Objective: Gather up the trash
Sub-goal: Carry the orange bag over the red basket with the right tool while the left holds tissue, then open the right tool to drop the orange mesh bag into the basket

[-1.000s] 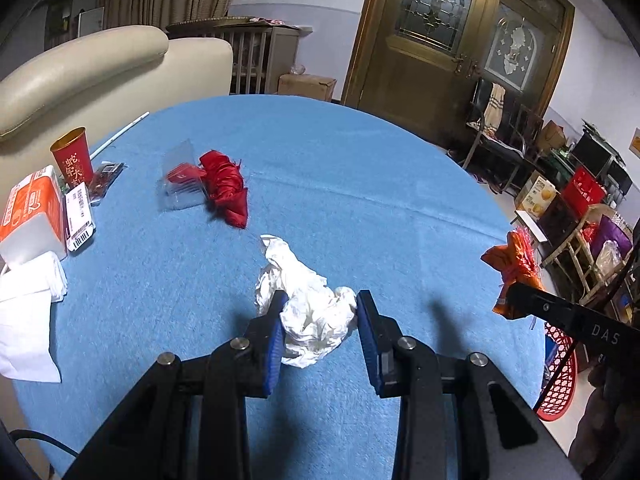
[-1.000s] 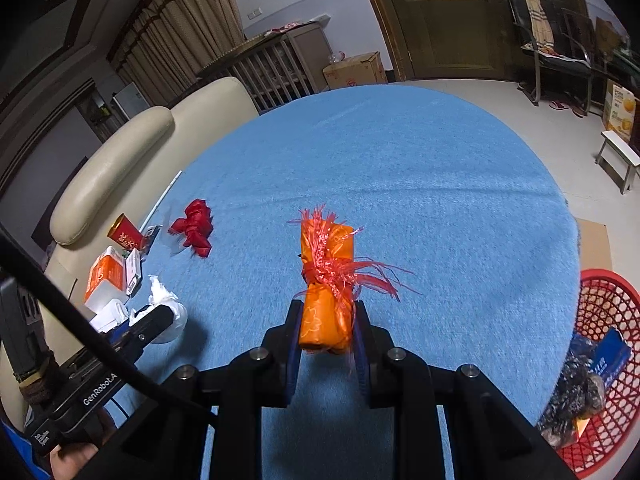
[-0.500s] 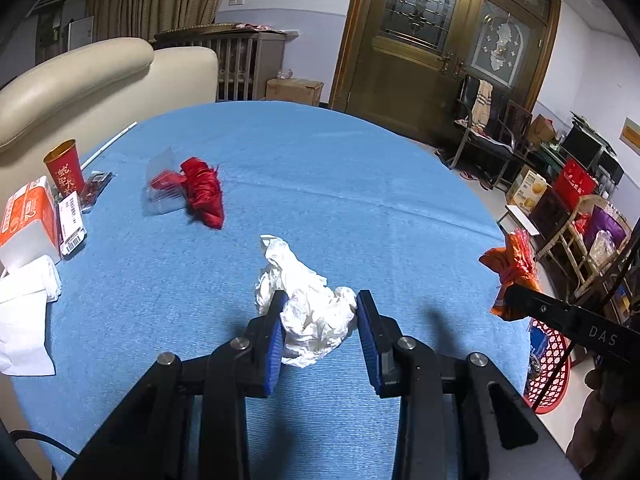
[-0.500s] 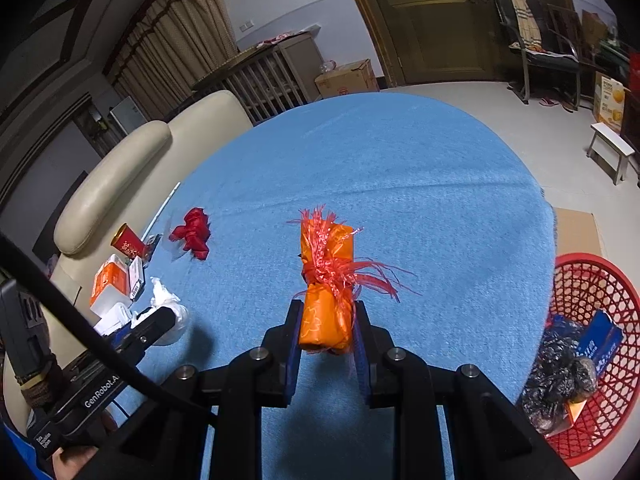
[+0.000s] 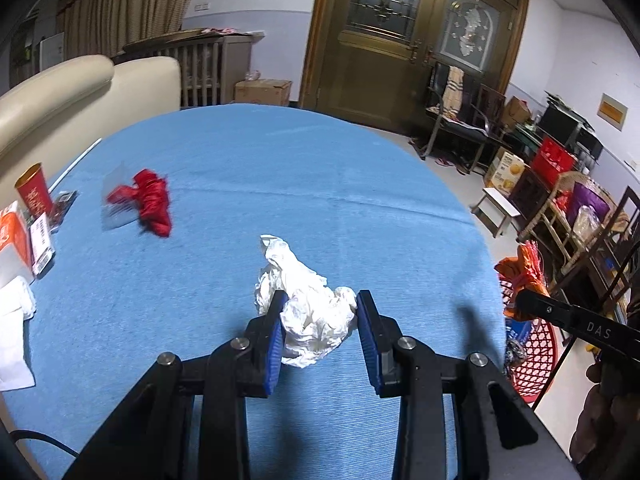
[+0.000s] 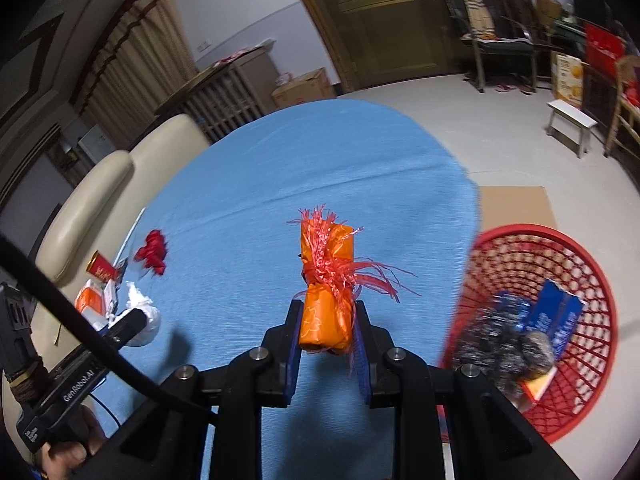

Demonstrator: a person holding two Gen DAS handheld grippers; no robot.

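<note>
My left gripper point(image 5: 318, 314) is shut on a crumpled white tissue point(image 5: 308, 300) and holds it over the blue tablecloth point(image 5: 280, 168). My right gripper point(image 6: 326, 320) is shut on an orange wrapped bundle point(image 6: 326, 292) tied with red ribbon, held near the table's right edge beside the red mesh basket point(image 6: 560, 248) on the floor. The bundle also shows in the left wrist view point(image 5: 522, 276), with the basket point(image 5: 536, 356) below it. A crumpled red wrapper point(image 5: 152, 200) with a clear plastic piece lies at the left of the table.
A red cup point(image 5: 34, 194), an orange tissue pack point(image 5: 12, 236) and white tissues point(image 5: 14, 320) sit at the table's left edge. The basket holds a blue box point(image 6: 556, 316) and dark trash. A cream sofa point(image 5: 72, 92) stands behind; chairs and boxes stand at the right.
Both grippers have lifted and swung to the right with their loads. The right gripper with the orange bundle is now closer to the red basket, which fills more of its view.
</note>
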